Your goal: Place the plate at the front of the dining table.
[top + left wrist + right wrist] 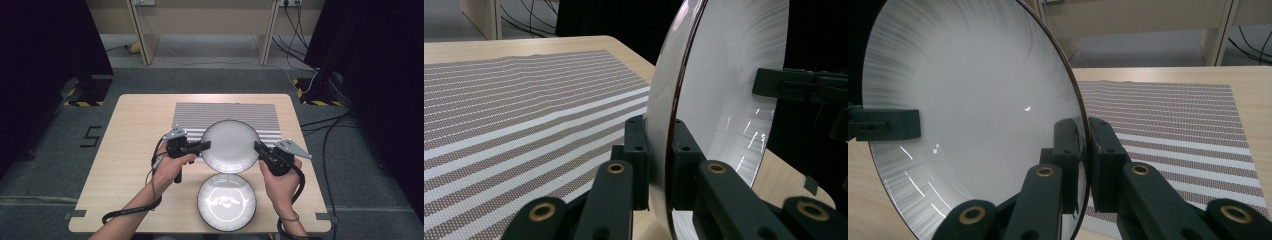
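The high view is showing both hands at once: the left tool (204,145) is pinching the upper plate (230,145) at its nine o'clock rim, and the right tool (259,148) is pinching the same plate at its three o'clock rim, so the plate is hanging between them above the near edge of the striped mat (225,110). The left tool view (659,150) is giving what the high view cannot: the plate (734,75) is appearing edge-on, its dark rim line is passing between the two black pads, and the other tool is clamping the far edge at three o'clock. The right tool view (1084,150) is showing the plate's (973,90) glossy, streaked inner face with nothing lying in it. A second plate (226,202) is sitting flat on the counter (135,150) at six o'clock from the held one, holding nothing but glare. The wooden counter is standing on grey carpet (50,165), with cables (325,130) trailing at three o'clock and dark curtains (45,40) hanging at both sides.
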Tool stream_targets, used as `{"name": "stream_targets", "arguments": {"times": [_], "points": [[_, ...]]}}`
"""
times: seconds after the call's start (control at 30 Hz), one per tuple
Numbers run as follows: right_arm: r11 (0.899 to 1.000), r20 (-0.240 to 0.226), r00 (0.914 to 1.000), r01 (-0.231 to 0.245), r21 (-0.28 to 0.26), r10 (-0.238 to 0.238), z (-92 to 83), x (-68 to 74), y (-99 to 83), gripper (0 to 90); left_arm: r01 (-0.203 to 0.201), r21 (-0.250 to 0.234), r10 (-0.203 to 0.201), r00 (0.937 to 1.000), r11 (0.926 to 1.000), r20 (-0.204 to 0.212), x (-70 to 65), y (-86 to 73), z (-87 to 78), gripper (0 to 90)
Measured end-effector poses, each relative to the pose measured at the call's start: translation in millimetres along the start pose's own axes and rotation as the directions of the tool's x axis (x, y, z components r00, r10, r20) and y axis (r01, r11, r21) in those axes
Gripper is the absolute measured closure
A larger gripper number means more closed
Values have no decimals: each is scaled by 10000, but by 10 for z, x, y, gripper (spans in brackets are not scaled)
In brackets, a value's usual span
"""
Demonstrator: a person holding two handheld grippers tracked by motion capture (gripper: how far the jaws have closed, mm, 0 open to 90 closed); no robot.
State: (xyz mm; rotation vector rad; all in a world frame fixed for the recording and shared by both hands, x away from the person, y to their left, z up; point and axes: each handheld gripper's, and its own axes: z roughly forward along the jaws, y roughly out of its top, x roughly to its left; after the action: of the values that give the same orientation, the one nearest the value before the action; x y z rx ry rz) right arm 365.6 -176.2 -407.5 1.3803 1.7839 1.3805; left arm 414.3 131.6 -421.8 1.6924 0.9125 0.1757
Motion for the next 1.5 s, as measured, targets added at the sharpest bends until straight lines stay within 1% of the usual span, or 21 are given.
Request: {"name": "stream_targets", "arguments": {"times": [0.2,0.33,0.57,0.77,0.9,1.03,1.23,1.5], "points": [[10000,60,10000,38,-4,-38,72,-4,50,837,91,-18,-91,10000,10000,-29,54,42,23,816],[9999,62,9999,82,-71,-81,121,-11,86,838,36,-54,-36,10000,10000,-74,89,82,37,816],[10000,100,9999,72,-36,-72,194,-24,141,835,53,-106,-54,9999,9999,-132,136,123,67,815],[9999,182,9998,131,-99,-129,239,-32,190,833,89,-184,-92,9999,9998,-135,173,165,99,815],[9998,267,9995,143,-154,-139,272,-40,225,831,37,-220,-40,9999,9998,-155,191,194,121,814],[9997,309,9994,132,-218,-125,298,-48,239,830,-42,-243,38,9999,9997,-168,217,220,140,814],[9997,374,9992,136,-213,-128,361,-52,264,828,21,-303,-26,9998,9995,-177,271,230,167,814],[9997,407,9991,126,-204,-118,437,-62,287,826,61,-309,-69,9996,9995,-269,309,264,183,814]]}}
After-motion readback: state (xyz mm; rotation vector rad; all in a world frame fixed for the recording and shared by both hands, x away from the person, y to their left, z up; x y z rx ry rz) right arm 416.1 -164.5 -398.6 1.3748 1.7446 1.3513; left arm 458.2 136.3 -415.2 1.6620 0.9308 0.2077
